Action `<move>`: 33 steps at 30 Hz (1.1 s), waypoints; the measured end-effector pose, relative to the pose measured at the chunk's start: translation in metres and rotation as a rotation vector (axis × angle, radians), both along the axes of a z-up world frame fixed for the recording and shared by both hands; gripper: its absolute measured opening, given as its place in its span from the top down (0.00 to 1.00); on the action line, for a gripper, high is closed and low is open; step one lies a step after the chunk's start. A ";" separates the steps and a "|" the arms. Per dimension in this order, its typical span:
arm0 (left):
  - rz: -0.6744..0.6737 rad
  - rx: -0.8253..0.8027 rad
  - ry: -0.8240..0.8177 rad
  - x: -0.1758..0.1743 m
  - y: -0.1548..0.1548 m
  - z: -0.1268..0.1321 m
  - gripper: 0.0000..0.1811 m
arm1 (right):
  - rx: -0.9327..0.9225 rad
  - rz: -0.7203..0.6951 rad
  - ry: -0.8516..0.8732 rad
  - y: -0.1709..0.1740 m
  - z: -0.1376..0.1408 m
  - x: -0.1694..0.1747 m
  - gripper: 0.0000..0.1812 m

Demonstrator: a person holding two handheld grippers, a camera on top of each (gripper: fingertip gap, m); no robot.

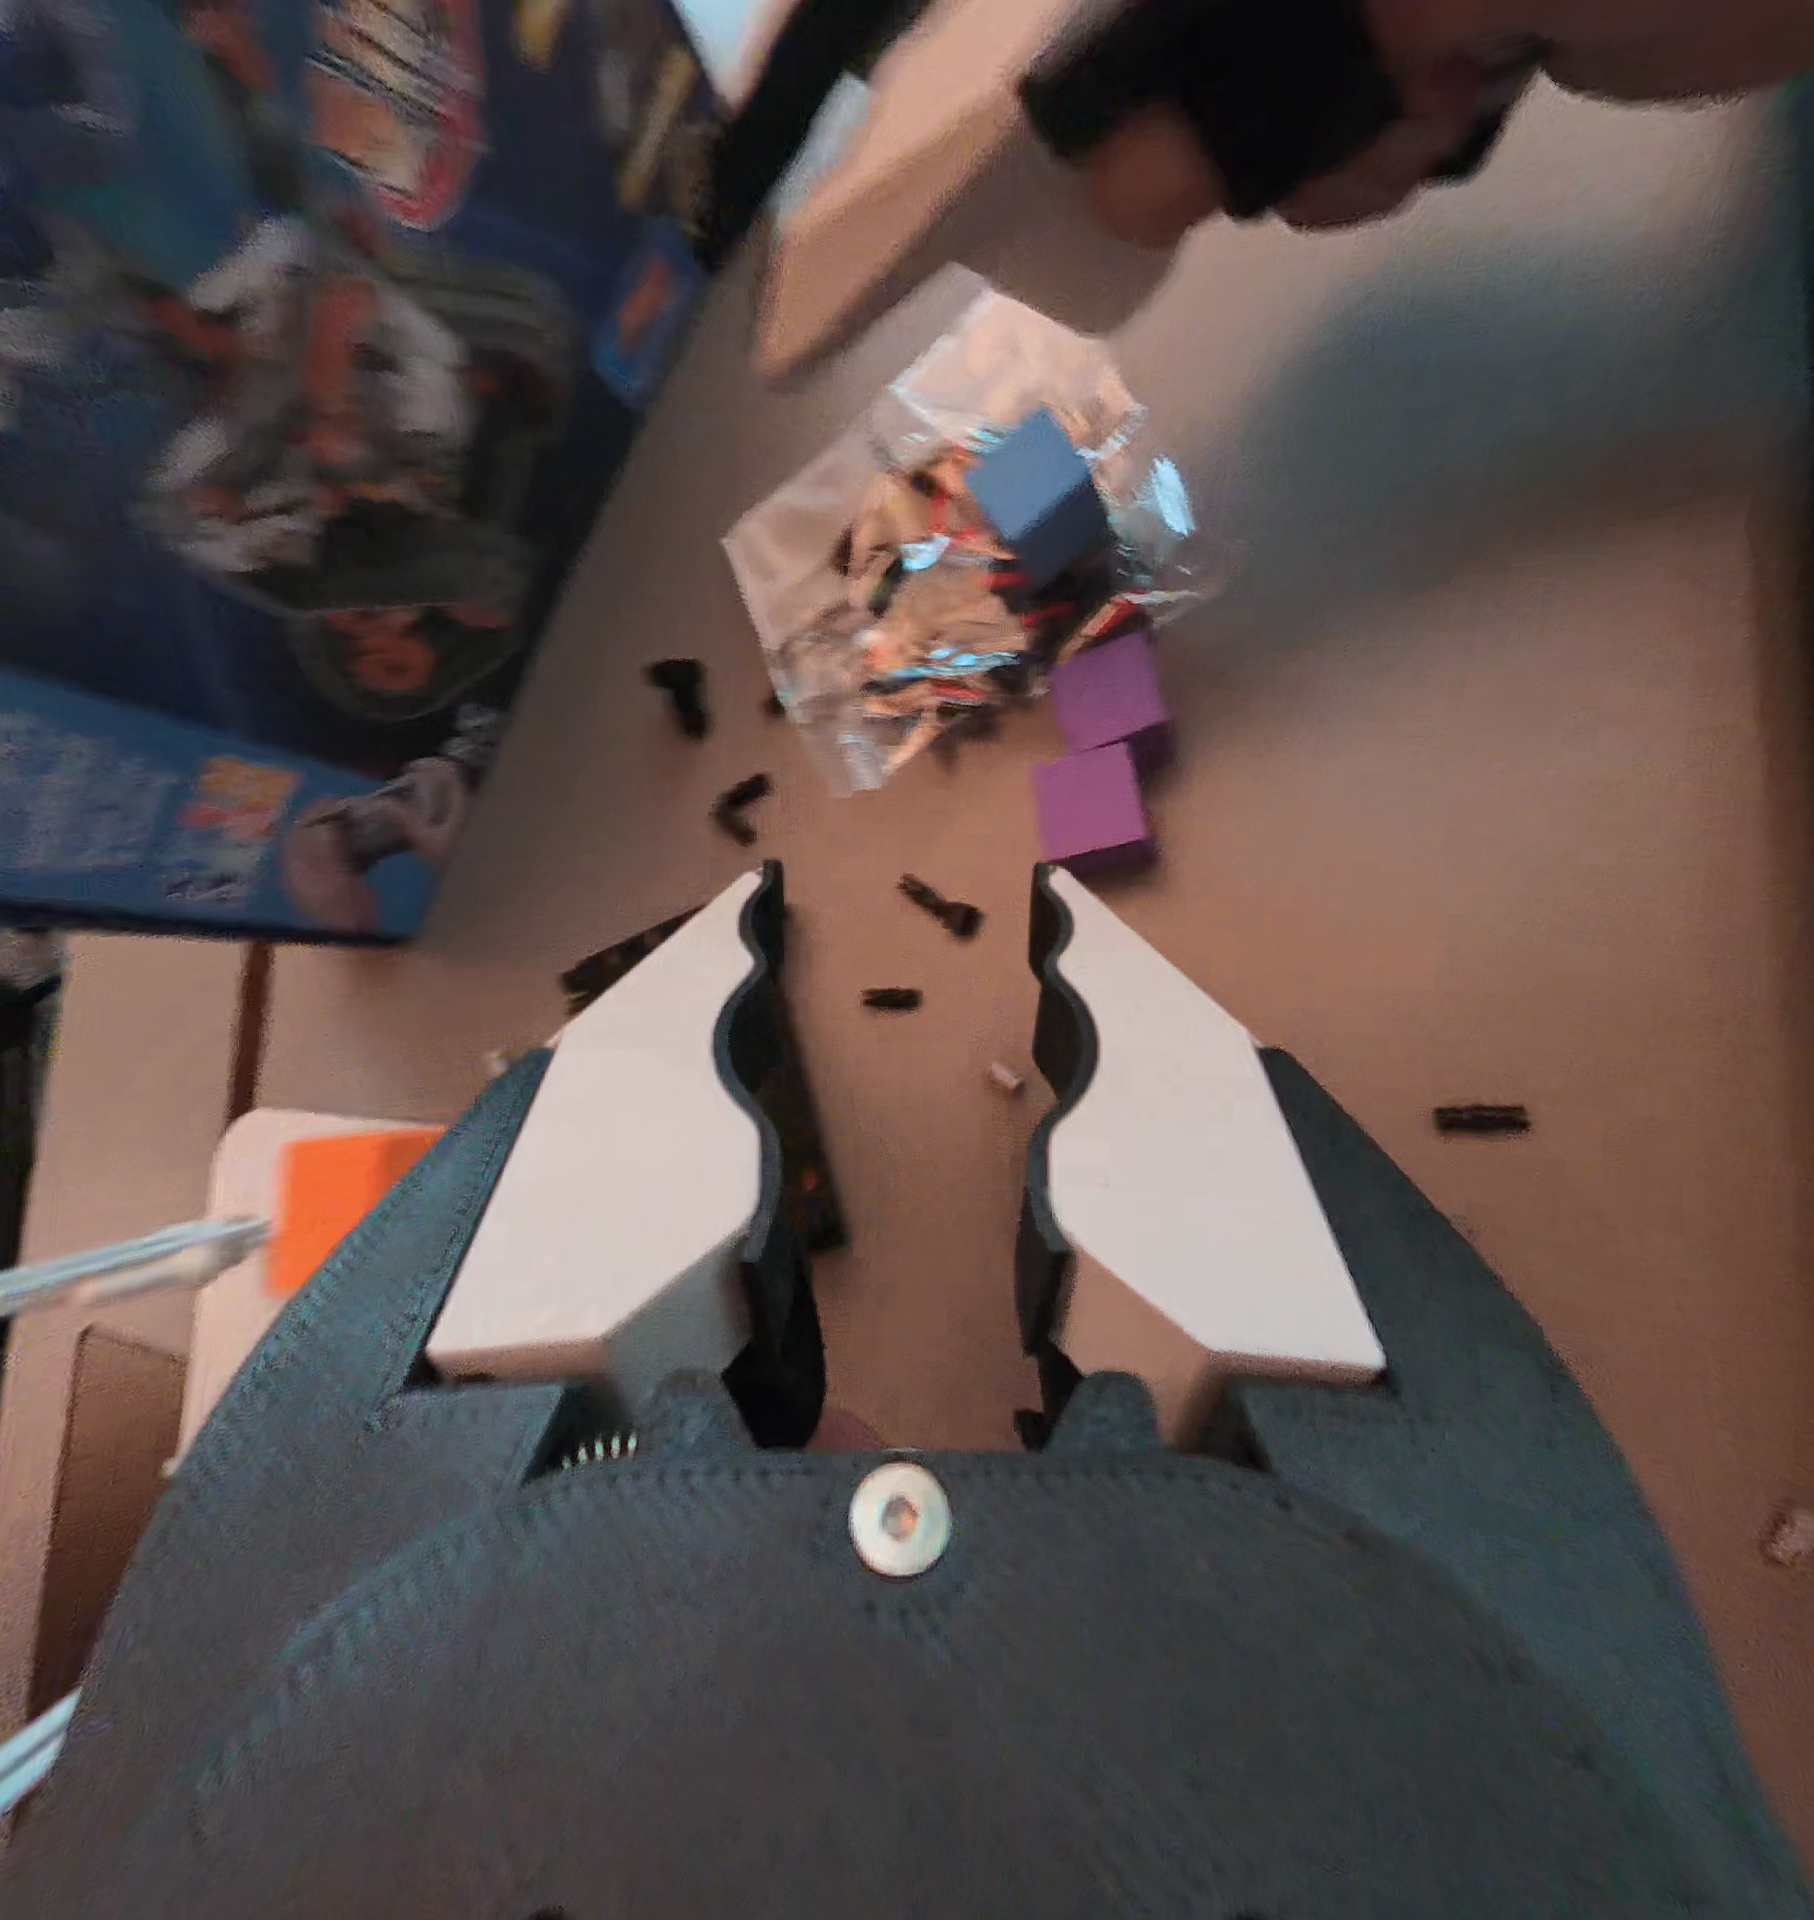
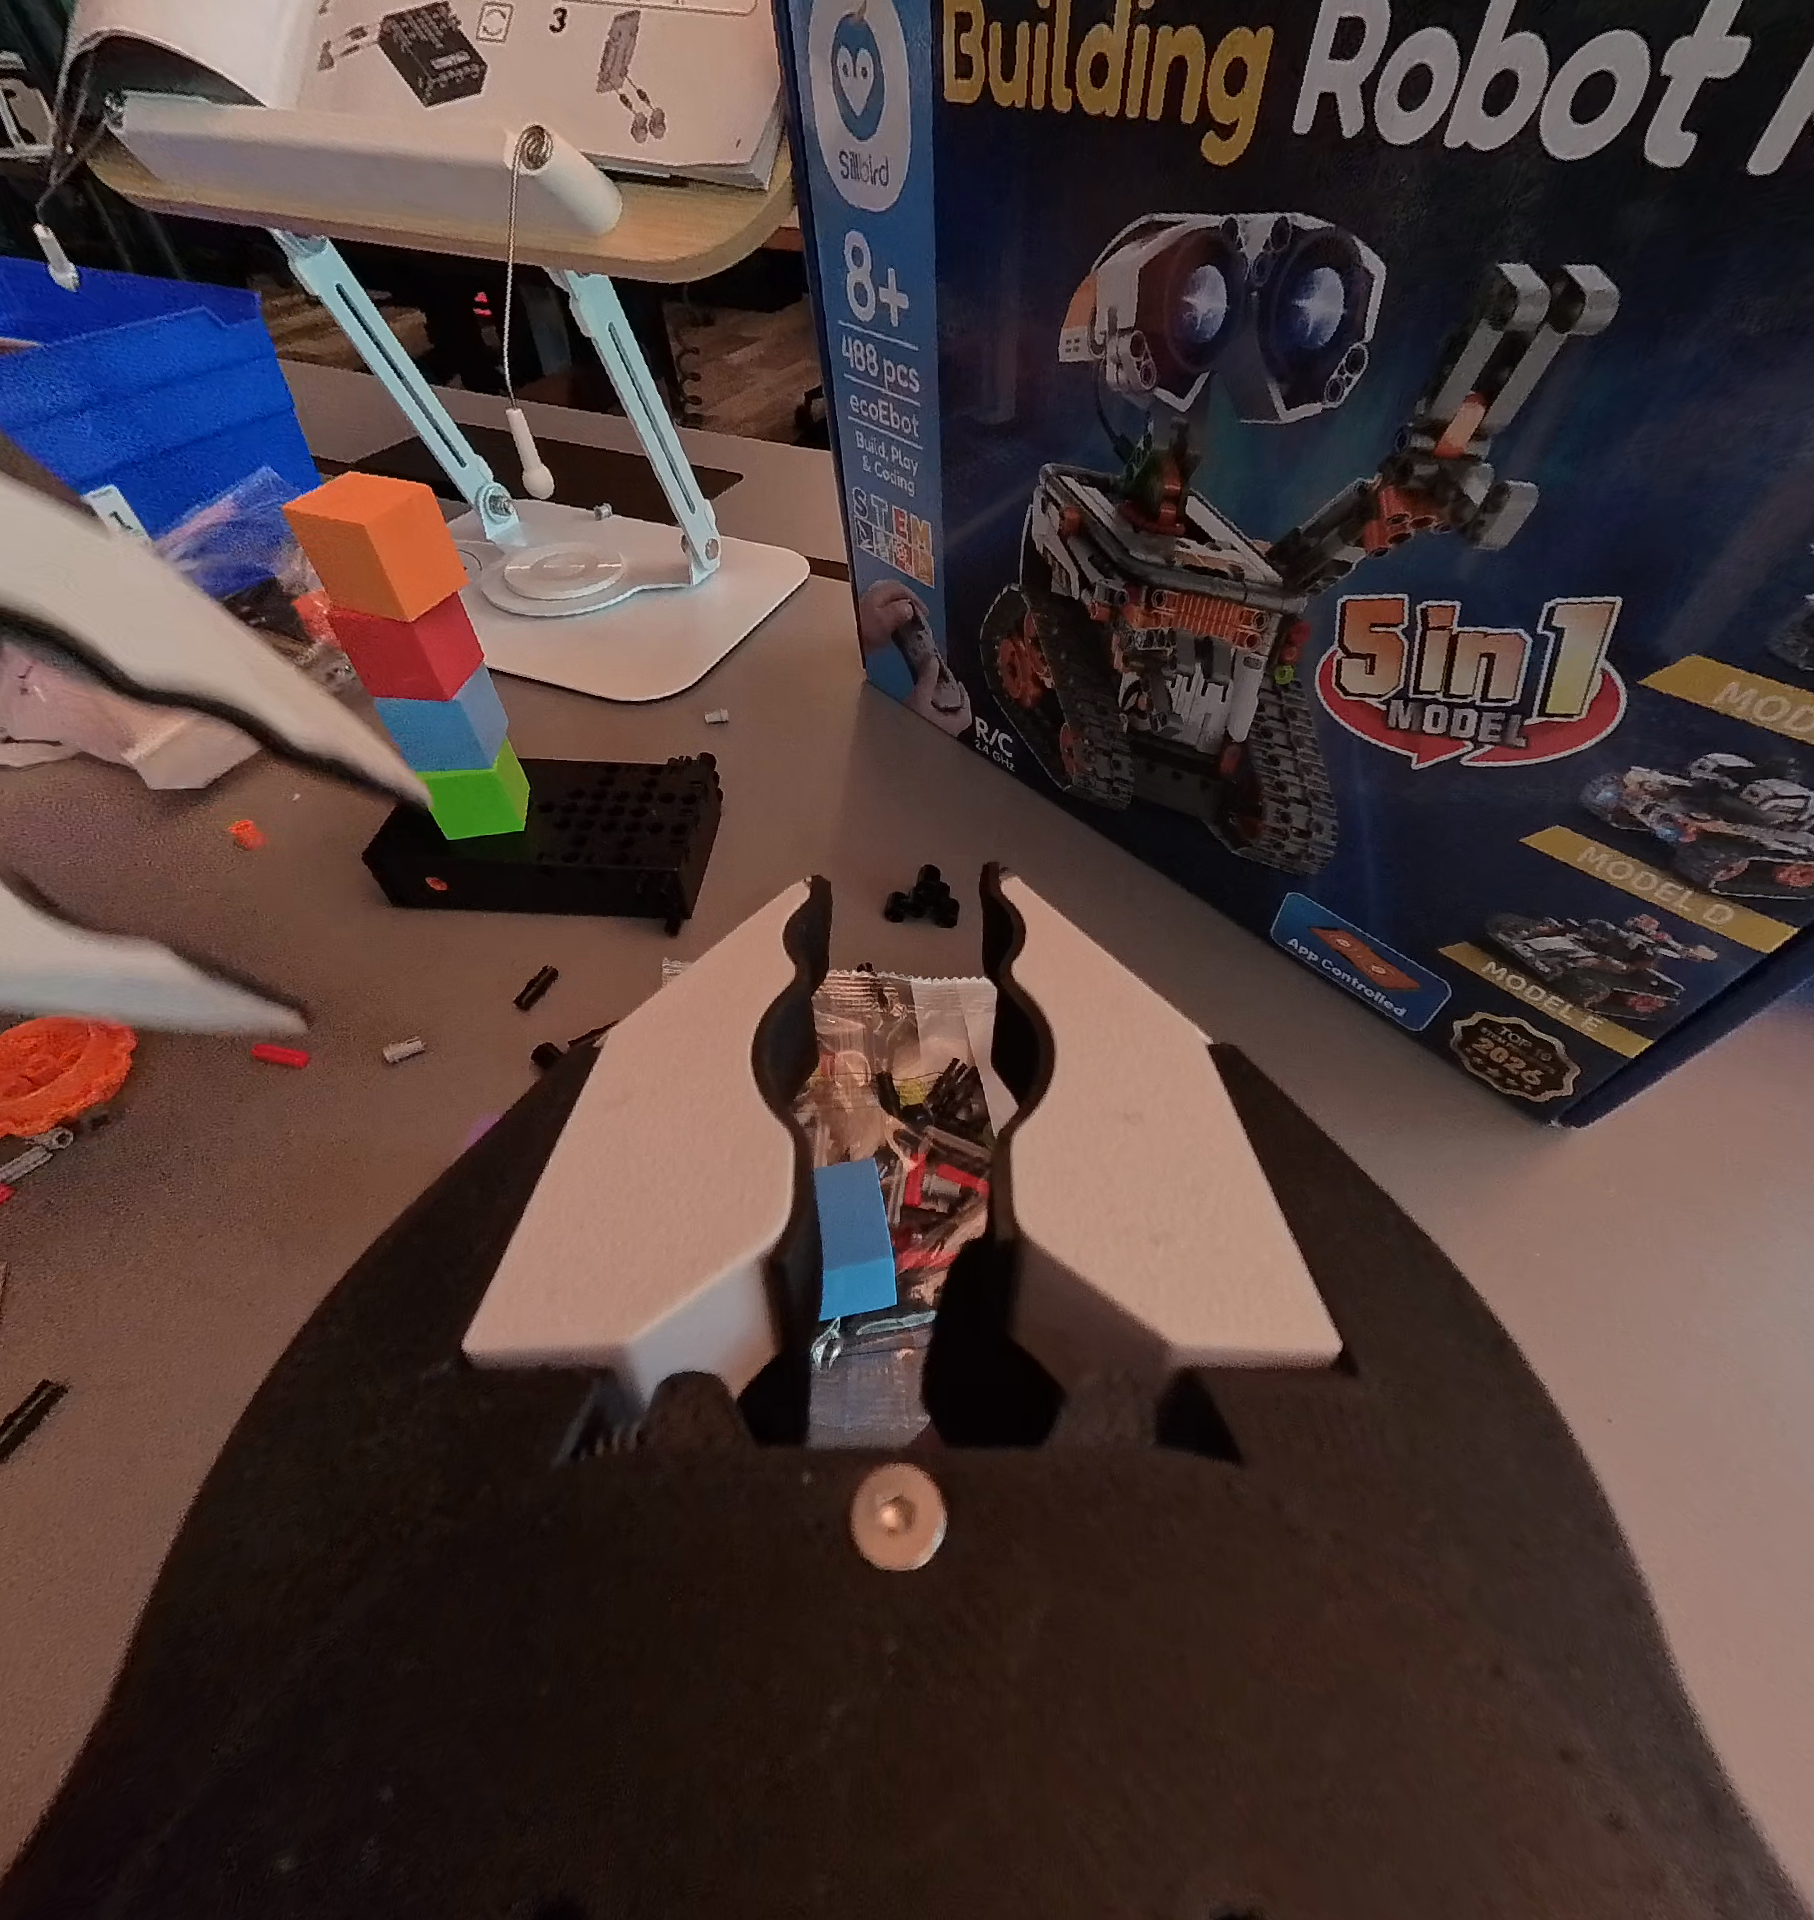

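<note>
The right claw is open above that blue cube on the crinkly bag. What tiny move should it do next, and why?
Probably ease straight down a little, staying open. The right gripper holds nothing, and the blue cube shows in the gap between its fingers, lying on top of the clear bag. The cube seems to sit below the fingers, so shutting now might miss it.

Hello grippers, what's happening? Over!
Left gripper open, empty, above black pins. Right gripper open over parts bag, blue cube on it.
</note>
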State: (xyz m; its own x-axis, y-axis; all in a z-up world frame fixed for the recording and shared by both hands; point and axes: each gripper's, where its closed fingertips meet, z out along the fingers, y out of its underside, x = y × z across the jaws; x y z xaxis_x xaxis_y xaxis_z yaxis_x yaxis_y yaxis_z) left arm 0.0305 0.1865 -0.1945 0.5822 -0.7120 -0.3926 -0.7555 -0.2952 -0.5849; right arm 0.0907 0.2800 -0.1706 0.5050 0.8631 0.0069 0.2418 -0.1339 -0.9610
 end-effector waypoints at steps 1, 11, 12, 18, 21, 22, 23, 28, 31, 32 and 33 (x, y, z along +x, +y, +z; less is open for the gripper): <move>-0.010 -0.025 0.021 0.005 0.000 -0.013 0.74 | -0.001 -0.001 0.000 0.000 0.000 0.000 0.84; -0.012 -0.187 0.003 0.031 0.000 -0.065 0.83 | -0.002 0.000 0.011 0.000 0.002 0.001 0.84; -0.004 -0.179 0.007 0.030 0.002 -0.066 0.85 | -0.002 0.000 0.012 0.000 0.002 0.001 0.84; 0.031 -0.093 -0.047 0.013 0.002 -0.019 0.85 | -0.003 0.000 0.019 0.000 0.003 0.002 0.85; 0.097 0.006 -0.047 -0.019 0.010 0.033 0.86 | 0.000 0.004 0.015 -0.001 0.003 0.001 0.85; 0.124 0.027 -0.051 -0.032 0.013 0.050 0.86 | 0.000 0.004 0.014 -0.001 0.003 0.001 0.85; 0.148 0.046 -0.057 -0.045 0.016 0.064 0.86 | 0.000 0.003 0.014 0.000 0.003 0.001 0.85; 0.227 0.016 -0.080 -0.089 0.025 0.091 0.85 | -0.003 -0.001 0.015 0.000 0.002 0.001 0.85; 0.247 -0.040 -0.071 -0.102 0.026 0.081 0.85 | -0.004 -0.002 0.013 0.001 0.002 0.001 0.85; 0.250 -0.054 -0.066 -0.104 0.025 0.077 0.85 | -0.004 -0.002 0.012 0.001 0.002 0.001 0.84; 0.250 -0.066 -0.063 -0.106 0.025 0.074 0.85 | -0.004 -0.001 0.011 0.001 0.002 0.001 0.84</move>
State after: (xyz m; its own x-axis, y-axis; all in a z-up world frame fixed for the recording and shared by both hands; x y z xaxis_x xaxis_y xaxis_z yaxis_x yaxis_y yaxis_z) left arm -0.0751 0.2111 -0.1208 0.7651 -0.5657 -0.3075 -0.6168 -0.5069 -0.6021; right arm 0.0918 0.2807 -0.1690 0.5062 0.8624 -0.0022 0.2310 -0.1381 -0.9631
